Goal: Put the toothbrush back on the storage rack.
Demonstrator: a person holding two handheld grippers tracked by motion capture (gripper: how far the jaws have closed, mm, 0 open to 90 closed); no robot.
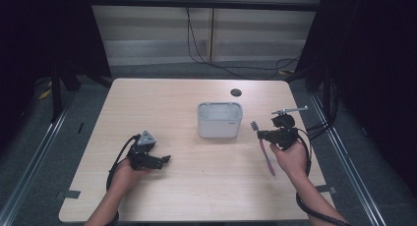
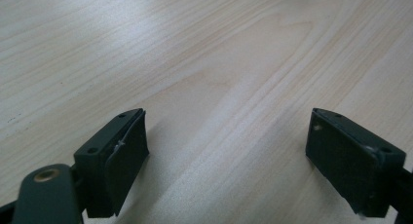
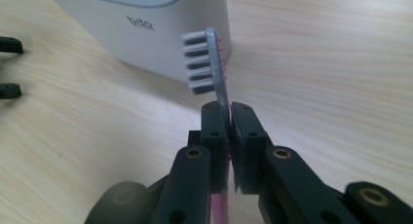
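You hold one toothbrush [image 3: 210, 63] in your right gripper [image 3: 229, 109], whose jaws are pressed together on the neck just under the head, so the bristles stay free and point to the left of the right gripper view. In the high view the toothbrush [image 1: 266, 155] is right of centre, its pink handle hanging toward the lower edge past your hand. I think this grip near the head lets you guide the brush into the one white box [image 1: 220, 119], which stands open at the centre of the table [image 1: 162, 196], close to the head. Your left gripper [image 1: 156, 160] rests at the lower left, well apart from the box, jaws spread with nothing between them, probably waiting. So there are two grippers, one brush and one box.
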